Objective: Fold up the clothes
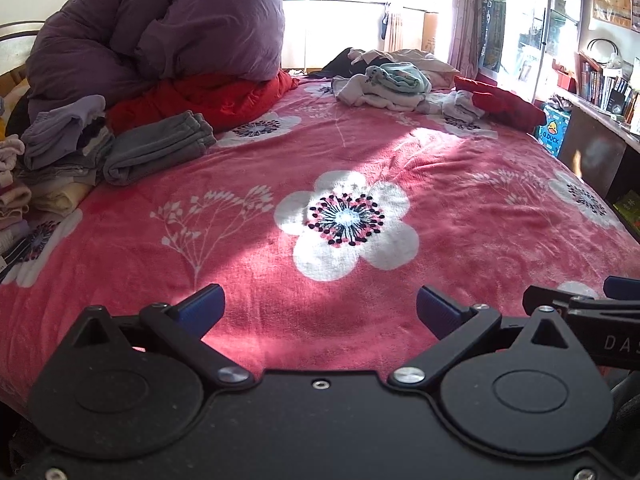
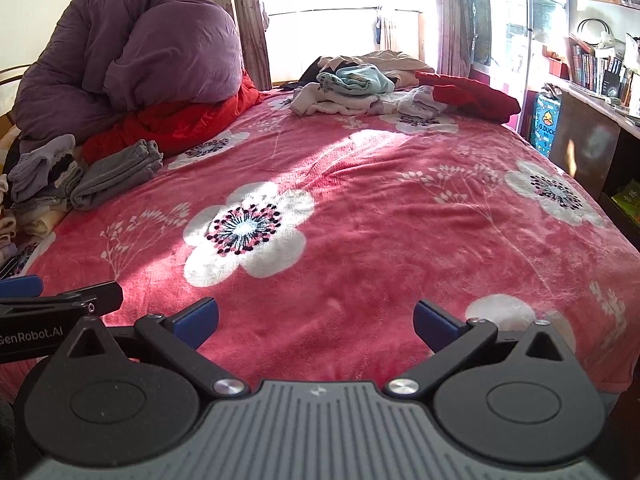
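A heap of unfolded clothes (image 1: pixel 384 84) (image 2: pixel 348 88), white and pale blue, lies at the far end of the bed, with a red garment (image 1: pixel 500 104) (image 2: pixel 468 94) beside it on the right. Folded grey trousers (image 1: pixel 158 146) (image 2: pixel 116 174) rest at the left, next to a stack of folded clothes (image 1: pixel 48 160) (image 2: pixel 36 176). My left gripper (image 1: pixel 320 308) hovers open over the near edge of the bed, nothing between its blue fingertips. My right gripper (image 2: pixel 316 318) is open too and empty, close beside the left one.
The bed carries a pink blanket with white flowers (image 1: pixel 344 220) (image 2: pixel 360 208). A purple duvet (image 1: pixel 152 28) (image 2: pixel 128 56) sits on a red quilt (image 1: pixel 208 100) at the back left. Bookshelves (image 1: pixel 600 88) and a dark cabinet (image 2: pixel 584 148) line the right side.
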A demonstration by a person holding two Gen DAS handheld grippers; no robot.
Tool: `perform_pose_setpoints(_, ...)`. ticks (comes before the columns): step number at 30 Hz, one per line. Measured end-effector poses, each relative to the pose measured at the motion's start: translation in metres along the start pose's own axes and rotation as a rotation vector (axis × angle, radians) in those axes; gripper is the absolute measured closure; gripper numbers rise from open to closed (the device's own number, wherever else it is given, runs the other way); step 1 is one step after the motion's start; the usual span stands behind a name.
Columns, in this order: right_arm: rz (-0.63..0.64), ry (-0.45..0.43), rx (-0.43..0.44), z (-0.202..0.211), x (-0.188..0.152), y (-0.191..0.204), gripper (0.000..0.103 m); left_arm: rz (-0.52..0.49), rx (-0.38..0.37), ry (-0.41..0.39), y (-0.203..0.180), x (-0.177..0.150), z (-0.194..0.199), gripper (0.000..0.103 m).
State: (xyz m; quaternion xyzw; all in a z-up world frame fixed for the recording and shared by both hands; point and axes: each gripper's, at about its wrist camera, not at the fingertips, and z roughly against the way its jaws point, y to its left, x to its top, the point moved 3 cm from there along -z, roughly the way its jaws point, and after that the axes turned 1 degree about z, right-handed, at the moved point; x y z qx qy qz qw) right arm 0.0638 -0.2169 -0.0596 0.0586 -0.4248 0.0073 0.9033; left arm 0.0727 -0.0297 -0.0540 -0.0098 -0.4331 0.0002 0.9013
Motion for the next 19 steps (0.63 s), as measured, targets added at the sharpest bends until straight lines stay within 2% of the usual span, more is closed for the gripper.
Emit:
perform_pose_setpoints(4, -0.014, 0.004, -0.007, -0.003, -0.002, -0.005, 0.000, -0.022, 0.003, 0.007, -0.003, -0.003, -0.004, 0.000)
perform_pose_setpoints(19, -0.001, 0.020, 0.029, -0.011, -0.002, 0.006, 0.000, 0.027, 0.015, 0.002, 0.011, -0.007, -0.001, 0.000)
